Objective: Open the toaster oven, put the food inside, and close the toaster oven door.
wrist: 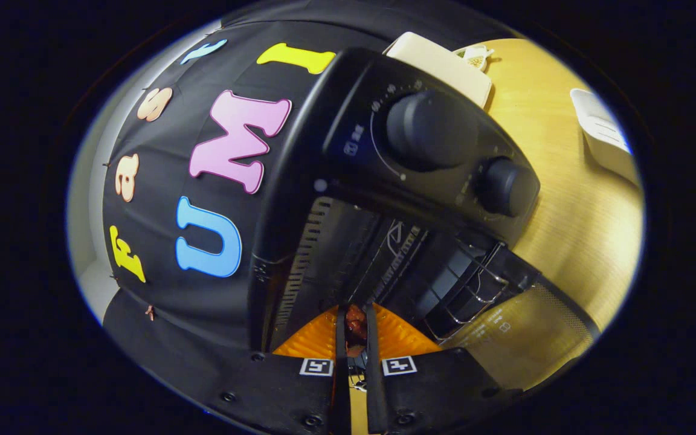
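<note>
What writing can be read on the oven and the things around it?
Toaster oven panel: marks around the knobs, too blurred to read.
Oven door glass: faint print, too small.
White box: blurred lines, unreadable.
Gripper, shut on the food: two square markers, no words.

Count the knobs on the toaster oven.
2. A large knob sits on the oven control panel; a smaller knob is beside it, nearer the table. The gripper pinches food. More knobs may be hidden.
</note>
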The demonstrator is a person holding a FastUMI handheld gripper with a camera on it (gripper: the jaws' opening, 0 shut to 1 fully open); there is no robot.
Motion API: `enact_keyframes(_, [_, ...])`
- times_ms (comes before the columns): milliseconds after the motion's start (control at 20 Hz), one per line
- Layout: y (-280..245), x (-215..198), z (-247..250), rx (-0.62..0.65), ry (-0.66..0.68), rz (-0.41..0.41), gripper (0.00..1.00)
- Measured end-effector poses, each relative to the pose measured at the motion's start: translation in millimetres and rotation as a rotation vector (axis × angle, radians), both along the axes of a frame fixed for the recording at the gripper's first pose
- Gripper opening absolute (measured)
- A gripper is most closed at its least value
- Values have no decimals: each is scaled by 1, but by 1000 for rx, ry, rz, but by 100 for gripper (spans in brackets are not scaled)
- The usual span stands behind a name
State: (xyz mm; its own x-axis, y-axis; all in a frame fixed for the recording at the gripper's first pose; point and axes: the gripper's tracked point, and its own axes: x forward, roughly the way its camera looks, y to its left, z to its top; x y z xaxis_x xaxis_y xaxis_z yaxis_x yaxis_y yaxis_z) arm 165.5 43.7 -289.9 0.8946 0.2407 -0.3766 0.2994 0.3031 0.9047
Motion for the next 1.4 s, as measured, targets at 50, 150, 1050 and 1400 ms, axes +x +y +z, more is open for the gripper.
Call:
enact_keyframes(50, [0,-2,-1,-21,-4,6,15])
enact_keyframes(150, [-3,-4,-4,-74,20,7,15])
enact_keyframes(1050, [5,-115,5,-836,119,430,98])
enact_keyframes(1400, [22,-166,-3,-999,175,589,98])
